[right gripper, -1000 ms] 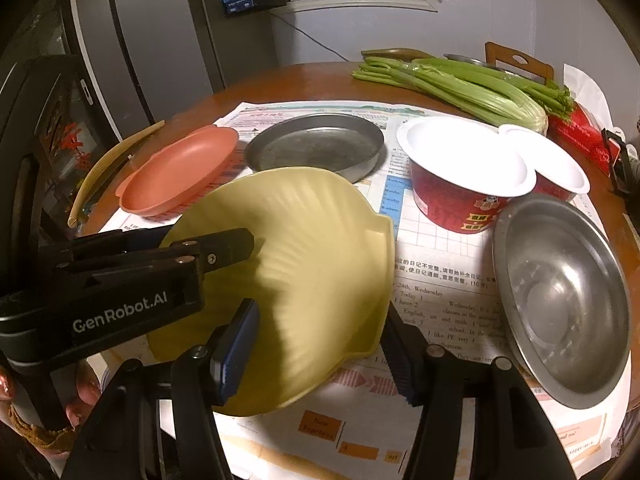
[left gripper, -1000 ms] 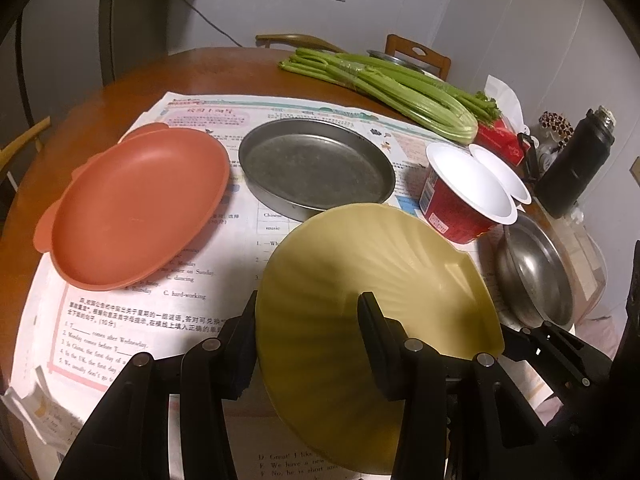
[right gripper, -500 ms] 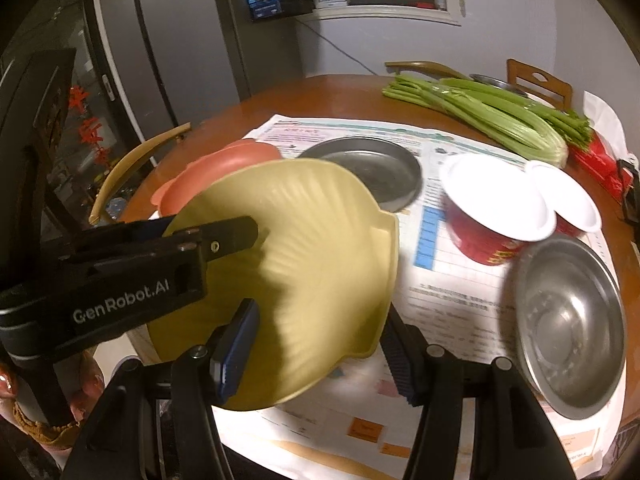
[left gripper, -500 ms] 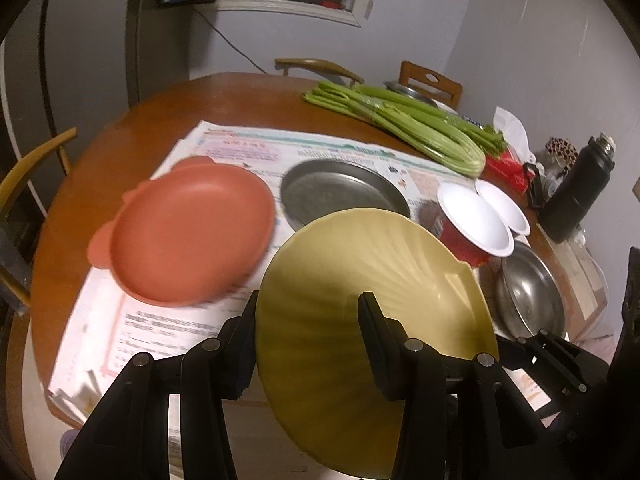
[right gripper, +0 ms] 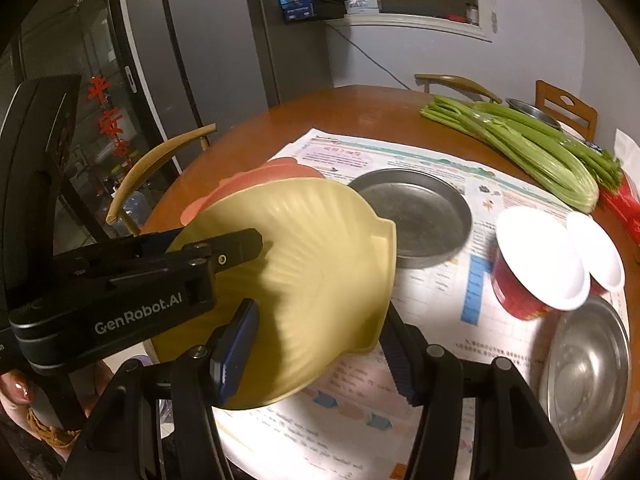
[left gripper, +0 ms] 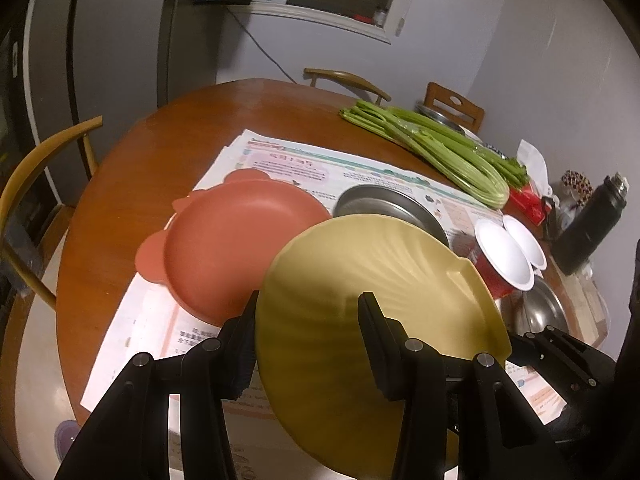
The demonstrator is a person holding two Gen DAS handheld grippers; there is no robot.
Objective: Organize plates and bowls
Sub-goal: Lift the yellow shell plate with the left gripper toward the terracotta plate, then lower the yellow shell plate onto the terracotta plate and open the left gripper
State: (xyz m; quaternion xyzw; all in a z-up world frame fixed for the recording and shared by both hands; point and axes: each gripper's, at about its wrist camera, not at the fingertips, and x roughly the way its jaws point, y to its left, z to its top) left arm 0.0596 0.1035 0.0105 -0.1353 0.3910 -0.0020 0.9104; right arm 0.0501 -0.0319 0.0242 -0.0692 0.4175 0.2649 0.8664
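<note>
Yellow shell-shaped plate point(left gripper: 376, 280) is being held clear of the table point(left gripper: 168, 136), tilted, ribbed face toward both cameras. It is being gripped by both grippers at once. Left gripper point(left gripper: 308, 320): near rim of the plate is being clamped between its two black fingers, one pad on each face. Right gripper point(right gripper: 316, 336): jaws are being kept closed on the plate's lower edge, blue-padded finger point(right gripper: 236, 344) on the upper face, the other at the notched corner. In the right wrist view the left gripper point(right gripper: 240, 248) is being seen reaching in from the left, its tip resting on the plate.

Both grippers are being pointed steeply downward toward the table. A hand point(right gripper: 16, 392) is being glimpsed at the bottom-left, wrapped around the left gripper's handle.

Below and beyond the plate: terracotta plate point(left gripper: 236, 240) on newspaper point(left gripper: 320, 160), partly hidden behind the yellow rim; metal pan point(right gripper: 416, 216) just beside it; red paper cups point(right gripper: 536, 268); steel bowl point(right gripper: 588, 380) nearest the right edge. Celery point(right gripper: 536, 148) is lying across the far side.
</note>
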